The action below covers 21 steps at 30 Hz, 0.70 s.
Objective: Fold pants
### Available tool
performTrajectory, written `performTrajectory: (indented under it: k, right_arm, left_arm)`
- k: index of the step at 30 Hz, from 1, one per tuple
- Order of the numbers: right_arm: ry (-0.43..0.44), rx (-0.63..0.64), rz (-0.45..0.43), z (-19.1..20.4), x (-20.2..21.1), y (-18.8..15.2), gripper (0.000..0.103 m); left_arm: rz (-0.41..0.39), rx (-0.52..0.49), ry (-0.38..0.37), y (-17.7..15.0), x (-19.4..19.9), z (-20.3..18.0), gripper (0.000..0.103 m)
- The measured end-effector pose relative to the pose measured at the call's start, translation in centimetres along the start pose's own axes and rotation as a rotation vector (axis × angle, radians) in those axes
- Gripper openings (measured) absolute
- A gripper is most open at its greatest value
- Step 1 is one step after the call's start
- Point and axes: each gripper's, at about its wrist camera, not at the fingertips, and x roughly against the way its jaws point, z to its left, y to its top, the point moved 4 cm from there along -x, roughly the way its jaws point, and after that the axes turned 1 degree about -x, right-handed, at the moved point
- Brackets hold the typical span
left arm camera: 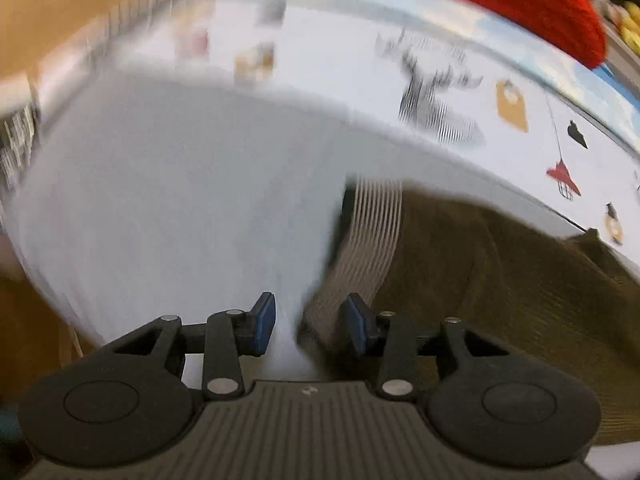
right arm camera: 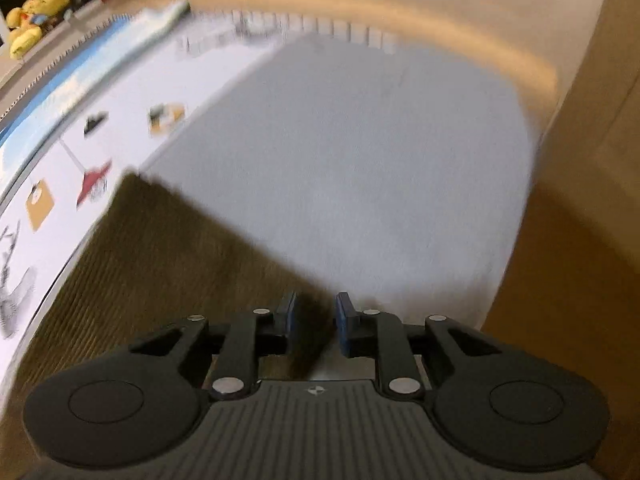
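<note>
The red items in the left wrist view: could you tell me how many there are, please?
2. A red knitted thing lies at the top right, beyond the printed cloth; a small red lamp print sits at that cloth's right edge. Blur may hide more.

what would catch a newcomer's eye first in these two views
The olive-brown pants with a ribbed elastic waistband lie on a pale grey cloth, just beyond the open left gripper. A bright red knit sits at the far edge of the picture-printed sheet.
</note>
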Motion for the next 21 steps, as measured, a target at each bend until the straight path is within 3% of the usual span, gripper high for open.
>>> performTrajectory:
  k: [3,5,7,8,9,10,11,14,15,19,21]
  right_arm:
    - [0.046,0.05,-0.126,1.6,1.7,0.9,0.022]
    - [0.13,0.089,-0.131,2.9,1.7,1.1,0.022]
    - [0.205,0.105,-0.048,4.0,0.2,0.6,0.022]
    - [0.211,0.106,0.02,4.1,-1.1,0.2,0.023]
    - [0.185,0.111,0.122,4.2,-2.9,-0.6,0.023]
    - [0.12,0.118,0.23,3.8,-4.8,-1.6,0.023]
    - [0.075,0.114,0.276,3.4,-5.8,-2.3,0.021]
    - [0.063,0.129,0.165,4.9,-4.5,-0.7,0.024]
    - [0.095,0.157,0.115,6.0,-3.5,-0.3,0.025]
    - [0.344,0.336,-0.043,13.0,0.5,-0.6,0.025]
    - [0.452,0.436,-0.084,17.2,2.2,-1.5,0.025]
  left_arm:
    - [-0.105,-0.072,-0.121,1.3,1.2,-2.5,0.043]
    - [-0.097,-0.147,-0.178,1.3,0.7,-4.4,0.043]
    - [0.003,-0.185,-0.193,0.6,-1.3,-5.4,0.043]
    - [0.105,-0.191,-0.17,-0.2,-3.1,-5.3,0.04]
    - [0.229,-0.19,-0.136,-1.4,-5.0,-4.8,0.034]
    - [0.289,-0.189,-0.125,-2.1,-6.0,-4.5,0.031]
    - [0.279,-0.197,-0.135,-2.1,-5.9,-4.5,0.031]
    - [0.248,-0.161,-0.157,-1.5,-5.1,-4.1,0.033]
    - [0.222,-0.142,-0.166,-1.1,-4.6,-3.9,0.034]
    - [0.113,-0.088,-0.161,0.6,-2.8,-3.8,0.04]
    - [0.101,-0.058,-0.143,1.2,-2.8,-3.8,0.041]
